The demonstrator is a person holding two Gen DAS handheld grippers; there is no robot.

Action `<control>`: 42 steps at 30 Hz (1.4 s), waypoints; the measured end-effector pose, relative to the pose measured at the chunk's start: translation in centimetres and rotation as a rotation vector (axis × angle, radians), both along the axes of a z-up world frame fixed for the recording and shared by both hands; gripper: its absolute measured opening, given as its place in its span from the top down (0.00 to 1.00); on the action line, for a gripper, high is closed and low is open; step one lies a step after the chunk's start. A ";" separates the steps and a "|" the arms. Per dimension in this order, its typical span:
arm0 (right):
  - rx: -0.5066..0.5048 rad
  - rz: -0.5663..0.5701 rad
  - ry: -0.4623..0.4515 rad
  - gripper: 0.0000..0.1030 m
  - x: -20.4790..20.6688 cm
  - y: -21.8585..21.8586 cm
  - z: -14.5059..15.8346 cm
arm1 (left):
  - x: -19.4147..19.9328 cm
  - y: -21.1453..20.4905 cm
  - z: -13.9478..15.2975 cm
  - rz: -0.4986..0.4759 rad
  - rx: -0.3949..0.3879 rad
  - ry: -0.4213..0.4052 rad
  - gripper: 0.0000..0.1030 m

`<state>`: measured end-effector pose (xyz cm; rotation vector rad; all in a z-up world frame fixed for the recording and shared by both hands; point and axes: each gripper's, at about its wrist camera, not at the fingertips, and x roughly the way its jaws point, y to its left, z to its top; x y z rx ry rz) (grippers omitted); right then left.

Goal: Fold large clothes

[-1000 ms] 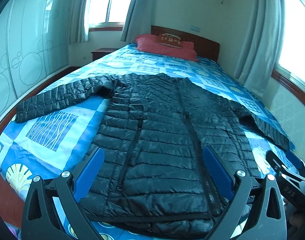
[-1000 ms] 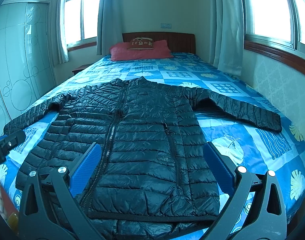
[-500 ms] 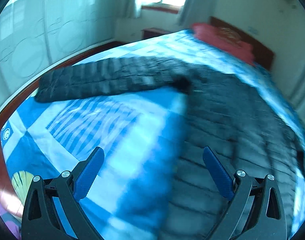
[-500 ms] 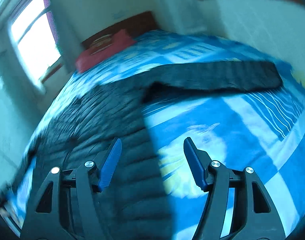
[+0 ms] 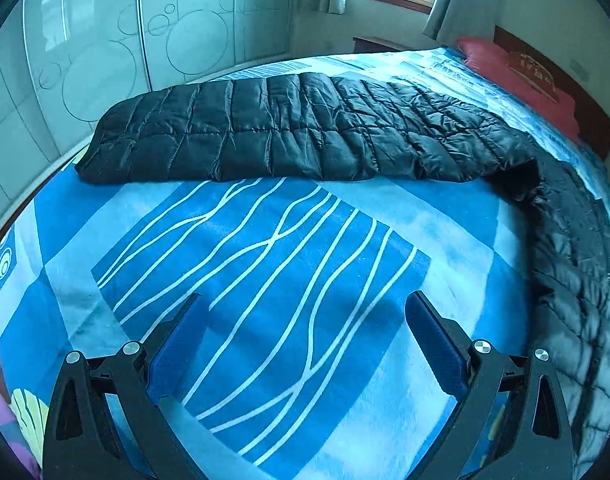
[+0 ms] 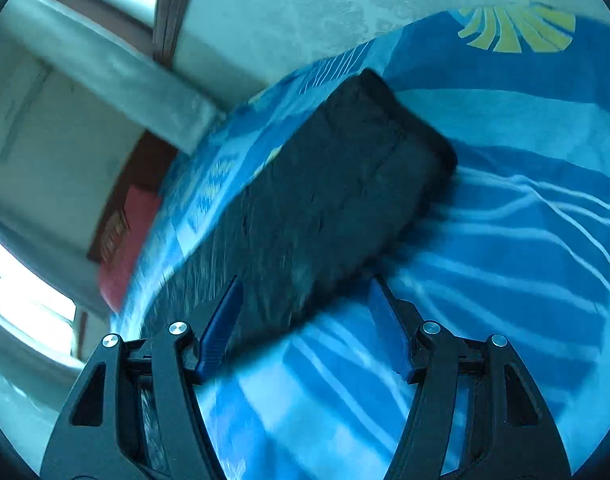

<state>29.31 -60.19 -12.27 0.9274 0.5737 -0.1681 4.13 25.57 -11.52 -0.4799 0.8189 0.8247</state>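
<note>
Black jacket (image 5: pixel 305 136): sleeves flat on bed (image 5: pixel 265 280).
Left gripper (image 5: pixel 305 344): jaws apart, empty.
Right gripper (image 6: pixel 305 324): jaws apart, over sleeve (image 6: pixel 337 200).

No text can be read; the gold marks on the small red embroidered cushion (image 5: pixel 532 69) are too small to decipher.

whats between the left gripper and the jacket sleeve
Only bare blue bedspread separates the open left gripper from the black sleeve, in the left wrist view.

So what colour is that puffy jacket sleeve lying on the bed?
Black, with quilted stitching across the sleeve. It shows best in the left wrist view.
</note>
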 end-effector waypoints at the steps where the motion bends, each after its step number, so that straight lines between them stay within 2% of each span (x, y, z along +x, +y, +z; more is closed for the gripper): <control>1: -0.019 -0.016 -0.008 0.37 0.4 -0.1 0.1 | 0.2 0.1 -0.2 0.001 0.006 0.007 0.05; 4: -0.058 -0.050 -0.017 0.37 1.2 -0.8 0.1 | 0.6 0.2 -0.5 0.004 0.020 0.017 0.05; 6: -0.133 -0.062 0.014 0.49 2.1 -0.7 0.4 | 0.6 0.3 -0.6 0.006 0.020 0.013 0.05; 8: -0.142 -0.056 0.031 0.92 2.7 -0.8 0.4 | 0.7 0.3 -0.8 0.007 0.022 0.013 0.05; 11: -0.196 -0.044 -0.001 0.92 2.7 0.5 2.2 | 0.7 0.3 -0.8 0.007 0.016 0.011 0.05; 15: -0.348 0.084 -0.089 0.93 2.7 6.9 6.7 | 1.2 0.2 -1.0 0.006 0.027 0.033 0.05; 18: -0.412 0.218 -0.156 0.93 3.5 13.3 9.6 | 1.2 0.2 -1.0 0.006 0.032 0.038 0.05; 21: -0.450 0.391 -0.207 0.93 4.9 21.4 11.7 | 1.2 0.2 -1.0 0.006 0.035 0.033 0.05; 25: -0.463 0.600 -0.244 0.93 6.1 32.8 12.7 | 1.3 0.0 -1.1 0.007 0.054 0.038 0.04; 28: -0.489 0.721 -0.251 0.93 6.3 39.9 12.7 | 1.2 0.0 -1.2 0.008 0.057 0.031 0.04; 32: -0.506 0.900 -0.217 0.93 6.9 49.8 10.7 | 1.1 -0.1 -1.3 0.008 0.064 0.023 0.04; 38: -0.558 1.072 -0.130 0.92 6.4 60.0 6.4 | 0.7 -0.3 -1.1 0.010 0.071 0.017 0.04; 40: -0.594 1.114 -0.100 0.87 6.1 62.9 4.8 | 0.6 -0.4 -1.2 0.011 0.074 0.016 0.04; 42: -0.614 1.155 -0.076 0.77 4.9 64.6 3.5 | 0.6 -0.4 -1.2 0.011 0.076 0.016 0.04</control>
